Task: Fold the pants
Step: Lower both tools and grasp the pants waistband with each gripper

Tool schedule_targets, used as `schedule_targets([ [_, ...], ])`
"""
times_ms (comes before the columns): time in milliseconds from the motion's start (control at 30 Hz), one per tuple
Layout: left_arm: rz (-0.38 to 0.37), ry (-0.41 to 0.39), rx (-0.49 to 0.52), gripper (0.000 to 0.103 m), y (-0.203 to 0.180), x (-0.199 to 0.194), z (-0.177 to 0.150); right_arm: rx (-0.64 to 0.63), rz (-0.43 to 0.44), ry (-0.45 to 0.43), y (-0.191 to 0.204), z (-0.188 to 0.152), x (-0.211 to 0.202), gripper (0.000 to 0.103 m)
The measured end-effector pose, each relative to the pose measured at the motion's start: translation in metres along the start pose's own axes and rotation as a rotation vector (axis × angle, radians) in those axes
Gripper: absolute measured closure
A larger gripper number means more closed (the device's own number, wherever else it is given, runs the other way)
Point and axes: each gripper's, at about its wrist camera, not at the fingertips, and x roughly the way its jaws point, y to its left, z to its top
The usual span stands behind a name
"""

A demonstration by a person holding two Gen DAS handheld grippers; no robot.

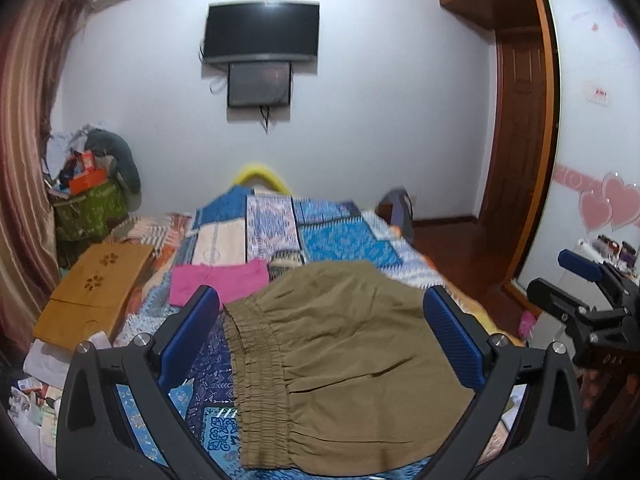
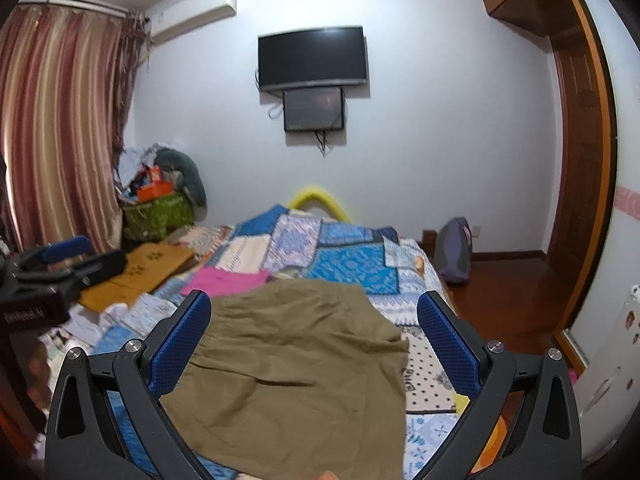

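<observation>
Curtain (image 2: 52,128): striped red and gold, hanging at far left.
Clutter pile (image 1: 90,184): green bag with boxes and clothes heaped in the left corner.
Wooden tray (image 1: 90,292): tan, flower cut-outs, lying on the bed's left edge.
Left tool (image 1: 320,308): blue-padded jaws spread wide, gripping nothing, hovering above the pants; also visible at the left edge of the right wrist view.
Pink garment (image 1: 218,280): flat on the bed, just beyond the pants' far left corner.
Pants (image 1: 340,360): olive-brown, lying flat on the quilt near the bed's close end, gathered elastic waistband (image 1: 260,380) along their left side.
Quilt (image 1: 340,236): blue and white patchwork covering the bed.
Television (image 1: 262,32): dark, mounted on the white wall, smaller screen just under it.
Right tool (image 2: 314,312): jaws wide apart, empty, held over the pants; framing them on both sides.
Wardrobe (image 2: 576,160): brown wood, along the right wall.
</observation>
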Motion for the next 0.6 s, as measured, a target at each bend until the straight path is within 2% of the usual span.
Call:
schedule_targets([
  [267, 0.093, 0.107, -0.019, 0.000, 0.046, 0.072, -0.011, 0.039, 0.019, 0.156, -0.044, -0.019, 0.056, 0.001],
  [333, 0.109, 0.173, -0.010, 0.000, 0.057, 0.096, -0.016, 0.036, 0.009, 0.194, -0.056, -0.025, 0.069, 0.001],
  [433, 0.098, 0.268, -0.036, 0.000, 0.075, 0.129, -0.026, 0.039, 0.000, 0.249, -0.068, -0.034, 0.086, 0.002],
  [567, 0.076, 0.376, -0.065, 0.000, 0.093, 0.164, -0.045, 0.037, -0.014, 0.334, -0.086, -0.049, 0.115, 0.010],
  [600, 0.074, 0.393, -0.066, 0.004, 0.094, 0.170, -0.049, 0.040, -0.014, 0.353, -0.090, -0.053, 0.121, 0.014],
])
